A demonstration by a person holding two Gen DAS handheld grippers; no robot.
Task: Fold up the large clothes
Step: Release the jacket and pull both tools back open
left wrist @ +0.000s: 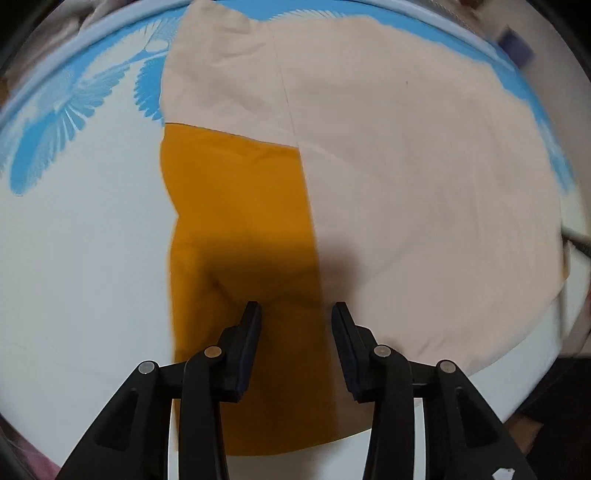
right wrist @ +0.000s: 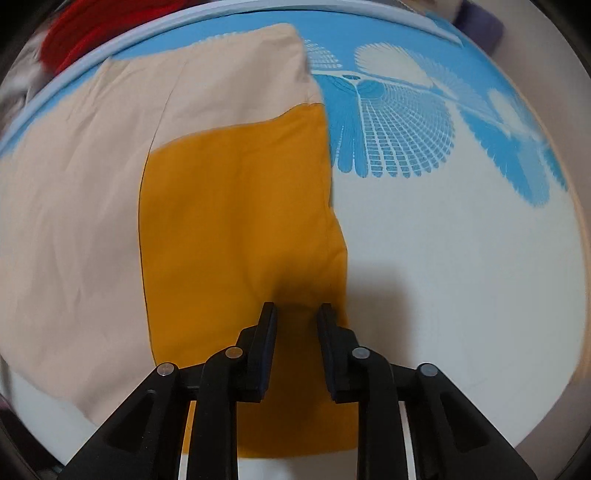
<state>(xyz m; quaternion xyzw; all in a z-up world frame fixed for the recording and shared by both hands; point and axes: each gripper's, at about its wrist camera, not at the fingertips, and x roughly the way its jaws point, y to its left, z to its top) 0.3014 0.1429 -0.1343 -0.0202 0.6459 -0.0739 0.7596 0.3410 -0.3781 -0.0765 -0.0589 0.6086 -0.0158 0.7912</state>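
A large garment lies flat on the table, part mustard-yellow (left wrist: 240,221) and part pale pink (left wrist: 424,166). In the left wrist view the yellow panel is left of the pink one. My left gripper (left wrist: 296,310) is open and empty, above the seam between the two. In the right wrist view the yellow panel (right wrist: 236,221) is right of the pink part (right wrist: 74,221). My right gripper (right wrist: 297,312) is open and empty, above the yellow panel's right edge.
The round table (right wrist: 461,277) is white with a blue feathery pattern (right wrist: 391,122) at the far side. Red cloth (right wrist: 85,26) lies beyond the table's far left rim. A purple object (left wrist: 515,46) sits past the far right rim.
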